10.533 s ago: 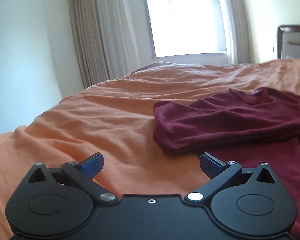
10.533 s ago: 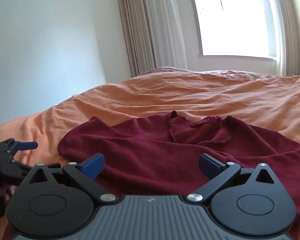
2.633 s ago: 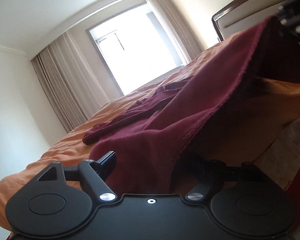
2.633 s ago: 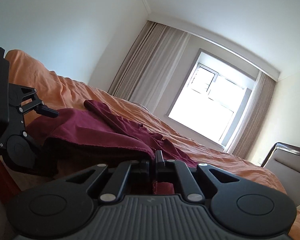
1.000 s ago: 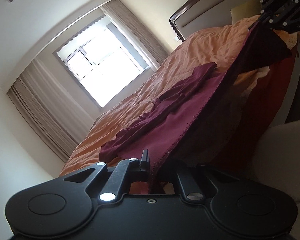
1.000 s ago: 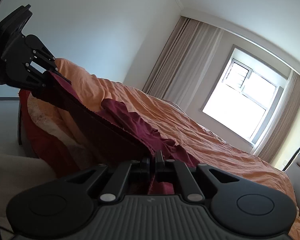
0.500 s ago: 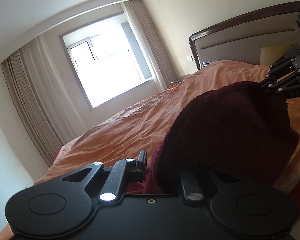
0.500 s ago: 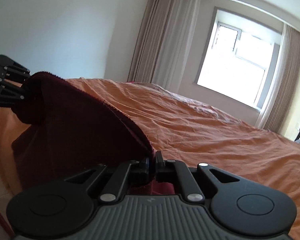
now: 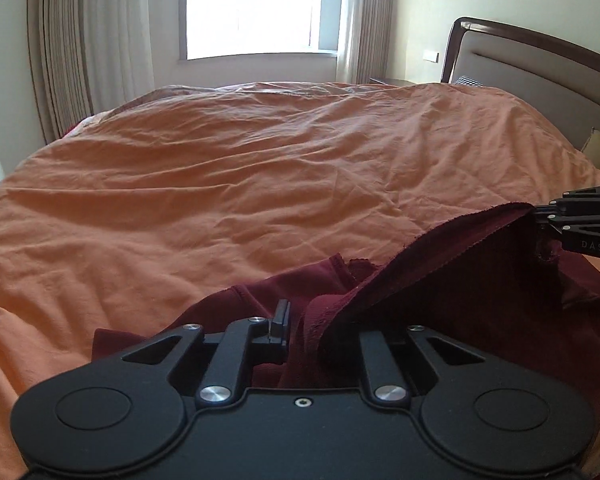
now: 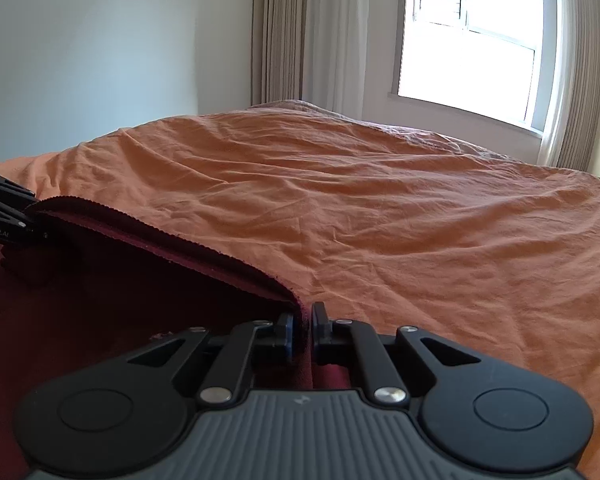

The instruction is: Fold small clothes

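Both the left gripper and right gripper, clamped on the maroon shirt's hem, are now carrying it lower toward the far side, folding it.

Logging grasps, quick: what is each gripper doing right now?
Left gripper: shut on the maroon shirt hem.
Right gripper: shut on the same hem.

White letters "DAS" sit on the side of the right gripper, at the right edge of the left wrist view; "nRobot.AI", cut off at the start, sits on the left gripper, far left in the right wrist view; no other words or nos. to read.
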`<action>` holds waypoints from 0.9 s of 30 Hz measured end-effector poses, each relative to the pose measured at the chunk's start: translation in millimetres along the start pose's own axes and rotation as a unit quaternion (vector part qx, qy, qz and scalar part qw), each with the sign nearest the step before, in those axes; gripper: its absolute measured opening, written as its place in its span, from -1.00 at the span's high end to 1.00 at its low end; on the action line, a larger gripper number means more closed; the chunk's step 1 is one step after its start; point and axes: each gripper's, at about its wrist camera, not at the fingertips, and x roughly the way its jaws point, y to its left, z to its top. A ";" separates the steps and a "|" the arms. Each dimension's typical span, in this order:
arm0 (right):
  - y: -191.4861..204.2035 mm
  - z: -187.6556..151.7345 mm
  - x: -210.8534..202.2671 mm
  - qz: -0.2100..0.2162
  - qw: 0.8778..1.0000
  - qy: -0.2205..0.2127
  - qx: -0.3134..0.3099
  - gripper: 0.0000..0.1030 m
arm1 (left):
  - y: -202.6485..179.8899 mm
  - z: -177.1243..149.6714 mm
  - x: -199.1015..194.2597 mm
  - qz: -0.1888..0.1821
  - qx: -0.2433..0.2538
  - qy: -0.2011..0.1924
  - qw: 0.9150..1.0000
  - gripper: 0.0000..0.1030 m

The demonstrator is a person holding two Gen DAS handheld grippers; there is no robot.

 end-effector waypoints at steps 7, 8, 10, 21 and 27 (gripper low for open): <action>-10.3 -4.8 -11.9 0.010 0.999 -0.008 0.044 -0.86 | 11.6 -1.0 2.8 -0.018 -0.009 0.010 1.000 -0.28; -11.3 -4.9 -17.1 0.005 0.999 -0.014 0.046 -0.92 | 11.1 -2.6 0.5 -0.025 -0.004 0.007 1.000 -0.34; -12.1 -6.8 -26.2 -0.004 0.999 -0.025 0.044 -1.00 | 8.3 -4.8 -5.5 -0.036 0.005 -0.006 0.999 -0.53; 44.2 -40.1 -67.1 0.016 0.993 -0.041 -0.107 -0.94 | 21.0 -7.8 -43.4 -0.057 -0.043 -0.053 0.996 -0.97; 67.9 -59.4 -46.0 -0.018 0.988 -0.001 -0.151 -0.31 | -7.9 -40.7 -45.1 -0.032 0.065 -0.038 0.997 -0.90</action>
